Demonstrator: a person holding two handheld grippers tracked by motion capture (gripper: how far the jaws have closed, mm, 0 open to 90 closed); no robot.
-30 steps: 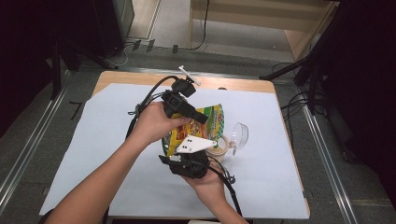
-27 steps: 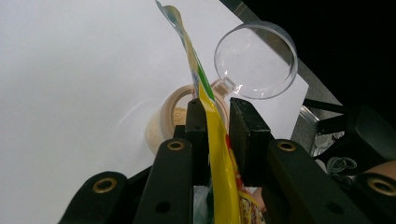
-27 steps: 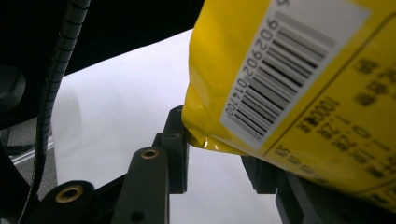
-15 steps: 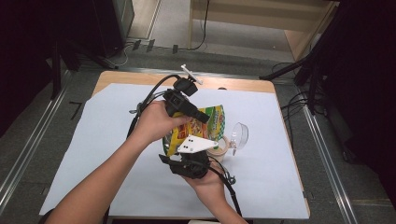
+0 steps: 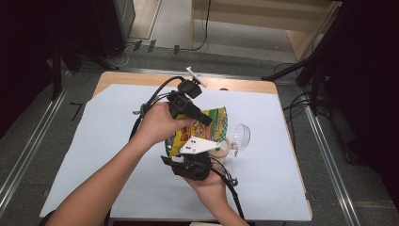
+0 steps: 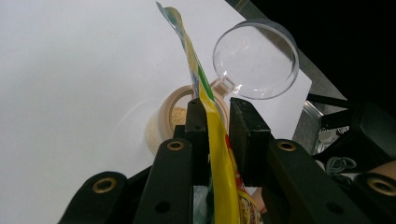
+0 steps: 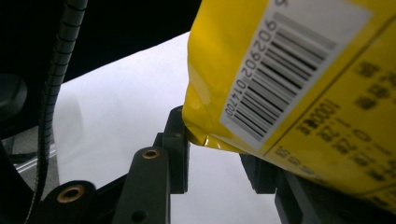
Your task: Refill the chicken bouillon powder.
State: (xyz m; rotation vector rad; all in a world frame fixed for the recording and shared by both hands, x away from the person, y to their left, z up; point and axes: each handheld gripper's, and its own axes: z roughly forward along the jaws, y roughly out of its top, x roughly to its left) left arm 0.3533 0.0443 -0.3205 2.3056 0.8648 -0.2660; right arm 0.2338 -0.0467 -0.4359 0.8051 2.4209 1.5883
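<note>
A yellow printed bag hangs upright over a beige jar whose clear lid is swung open to its right. My left gripper reaches in from the left, shut on the bag's upper part. In the left gripper view its jaws pinch the thin bag above the jar and lid; tan powder lies in the jar. My right gripper, under its grey plate, holds the bag's lower end. In the right gripper view the barcode corner of the bag sits between the right gripper's jaws.
A white sheet covers most of the wooden table. Both forearms come in from the front edge. Cables trail from each gripper across the sheet. Metal floor rails run along both sides, with a wooden shelf beyond the far edge.
</note>
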